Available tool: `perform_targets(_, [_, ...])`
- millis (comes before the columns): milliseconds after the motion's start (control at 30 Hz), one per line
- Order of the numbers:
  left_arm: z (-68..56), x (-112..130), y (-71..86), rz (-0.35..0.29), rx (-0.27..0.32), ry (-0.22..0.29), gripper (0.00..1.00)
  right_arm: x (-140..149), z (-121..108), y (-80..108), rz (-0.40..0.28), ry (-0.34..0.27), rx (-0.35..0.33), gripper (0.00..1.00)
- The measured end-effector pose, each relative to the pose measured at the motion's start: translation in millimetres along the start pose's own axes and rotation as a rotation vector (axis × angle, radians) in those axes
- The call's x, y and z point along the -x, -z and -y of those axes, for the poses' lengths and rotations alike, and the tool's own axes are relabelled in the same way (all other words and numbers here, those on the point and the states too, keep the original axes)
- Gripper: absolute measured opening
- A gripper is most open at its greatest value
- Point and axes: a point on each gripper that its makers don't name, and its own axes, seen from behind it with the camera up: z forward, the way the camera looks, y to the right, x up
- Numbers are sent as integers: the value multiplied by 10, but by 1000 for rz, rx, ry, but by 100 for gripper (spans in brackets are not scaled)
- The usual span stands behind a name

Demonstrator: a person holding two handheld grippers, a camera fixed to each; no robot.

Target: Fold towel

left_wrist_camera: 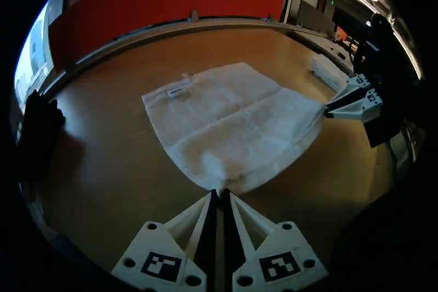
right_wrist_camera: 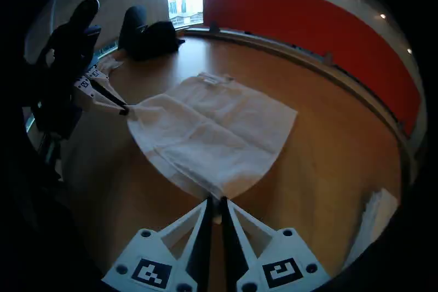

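Two corners held: your left gripper (left_wrist_camera: 219,192) and right gripper (right_wrist_camera: 215,200) each clamp one corner of the towel (left_wrist_camera: 235,119), probably so that edge folds over evenly.

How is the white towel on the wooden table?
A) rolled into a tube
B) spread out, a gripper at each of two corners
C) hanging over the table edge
B: the towel lies spread, the left gripper at one corner, the right gripper at another.
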Motion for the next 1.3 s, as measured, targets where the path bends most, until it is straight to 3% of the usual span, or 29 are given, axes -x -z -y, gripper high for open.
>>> perform_targets(500, [-108,-275,446,-25,11,51,8,-393,44,463,-82,-19,1,10])
perform_targets(967, [-219,-404,803,-54,40,107,7,-521,188,779,-99,-35,-27,11])
perform_targets(1300, [-237,-355,818,-47,41,122,7,-538,212,798,-94,-31,-30,10])
